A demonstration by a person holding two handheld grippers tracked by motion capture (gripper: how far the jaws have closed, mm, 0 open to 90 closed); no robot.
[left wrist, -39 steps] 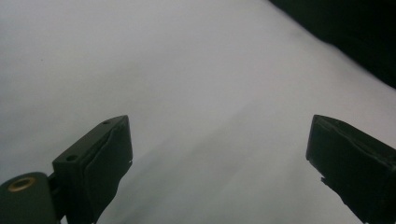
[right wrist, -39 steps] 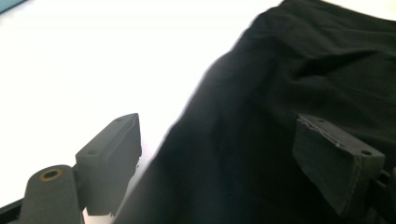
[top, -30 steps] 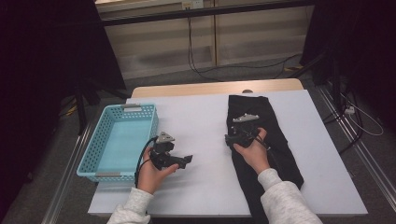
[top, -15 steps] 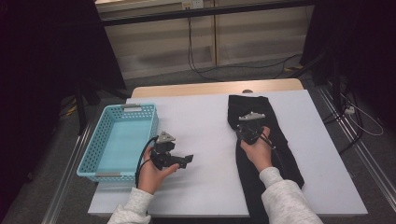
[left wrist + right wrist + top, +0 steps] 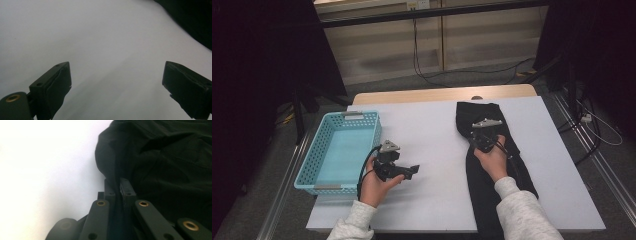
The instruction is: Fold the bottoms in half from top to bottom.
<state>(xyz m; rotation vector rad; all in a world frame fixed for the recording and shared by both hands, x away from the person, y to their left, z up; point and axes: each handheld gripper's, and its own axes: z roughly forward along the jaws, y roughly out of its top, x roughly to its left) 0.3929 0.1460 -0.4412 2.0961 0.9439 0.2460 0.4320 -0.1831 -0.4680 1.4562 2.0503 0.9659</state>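
A: Where the high view looks down on the desk (image 5: pixel 432 125), what lies where?
B: Black garment (image 5: pixel 497 170) along the right half; blue basket (image 5: pixel 343 150) at left. Right tongs (image 5: pixel 484 142) sit on the garment; left tongs (image 5: pixel 412 171) rest on bare desk.
A: Left gripper view?
B: Left tongs (image 5: pixel 116 87) spread wide, nothing between.
A: Right gripper view?
B: Right tongs (image 5: pixel 117 185) have just been closing; they now pinch a fold of the garment (image 5: pixel 162 157) at its edge.

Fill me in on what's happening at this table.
A person works with a gripper in each hand. The right gripper has just closed its jaws and now pinches a fold at the left edge of the black garment lying on the white table. The left gripper rests open over bare table, beside the blue basket.
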